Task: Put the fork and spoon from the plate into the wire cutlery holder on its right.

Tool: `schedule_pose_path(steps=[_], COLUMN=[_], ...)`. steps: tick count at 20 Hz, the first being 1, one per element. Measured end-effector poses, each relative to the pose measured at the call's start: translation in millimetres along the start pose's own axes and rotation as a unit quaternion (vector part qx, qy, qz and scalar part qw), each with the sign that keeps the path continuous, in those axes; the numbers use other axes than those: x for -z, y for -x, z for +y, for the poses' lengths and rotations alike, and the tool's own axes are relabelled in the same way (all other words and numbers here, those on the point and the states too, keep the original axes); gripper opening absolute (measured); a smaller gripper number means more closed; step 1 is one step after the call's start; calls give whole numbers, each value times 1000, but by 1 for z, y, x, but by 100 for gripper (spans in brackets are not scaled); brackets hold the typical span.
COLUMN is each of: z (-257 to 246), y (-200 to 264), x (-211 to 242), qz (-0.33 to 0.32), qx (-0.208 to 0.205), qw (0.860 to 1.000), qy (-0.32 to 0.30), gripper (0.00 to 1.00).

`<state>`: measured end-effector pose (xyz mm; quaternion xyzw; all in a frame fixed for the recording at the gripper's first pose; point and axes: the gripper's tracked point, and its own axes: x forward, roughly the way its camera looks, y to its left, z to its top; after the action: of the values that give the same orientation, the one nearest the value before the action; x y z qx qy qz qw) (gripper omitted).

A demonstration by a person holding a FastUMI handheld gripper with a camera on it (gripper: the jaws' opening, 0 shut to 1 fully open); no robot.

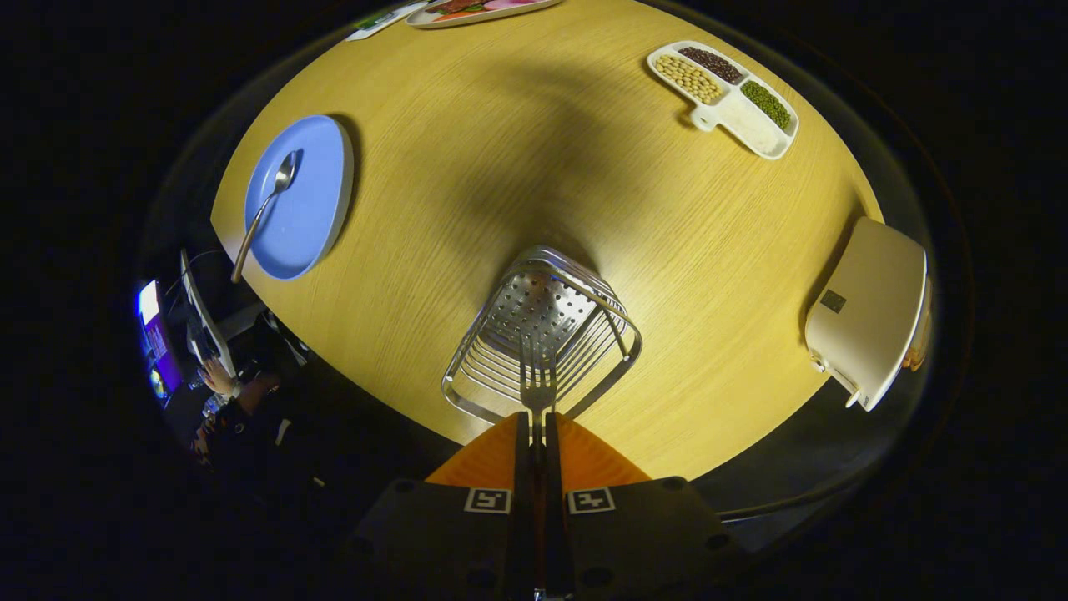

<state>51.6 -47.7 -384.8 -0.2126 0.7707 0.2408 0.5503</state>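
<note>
My gripper [538, 421] is shut on the fork [538, 376], whose tines stick out ahead of the fingertips and hang over the open top of the wire cutlery holder [501, 392]. The holder stands on the wooden table directly below and ahead of the fingers; its perforated bottom shows inside. Far off to the left of the holder lies the blue plate [313, 200], with the spoon [265, 209] resting on it, bowl up and handle reaching over the plate's near rim.
A white divided dish [747, 121] with beans and grains sits beyond the holder to the right. A cream flat box [872, 309] lies at the table's right edge. A patterned tray [476, 10] is at the far side. A person's hand [219, 380] is beside the table at left.
</note>
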Motion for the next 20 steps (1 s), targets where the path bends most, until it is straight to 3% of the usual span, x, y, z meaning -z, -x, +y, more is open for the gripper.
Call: schedule_pose_path(steps=[7, 11, 20], z=[-3, -10, 20], y=[9, 19, 89], x=[-13, -20, -18], qz=[-58, -112, -262], qx=[7, 13, -5], qw=[998, 993, 962], qy=[-5, -28, -73], gripper=[14, 24, 30])
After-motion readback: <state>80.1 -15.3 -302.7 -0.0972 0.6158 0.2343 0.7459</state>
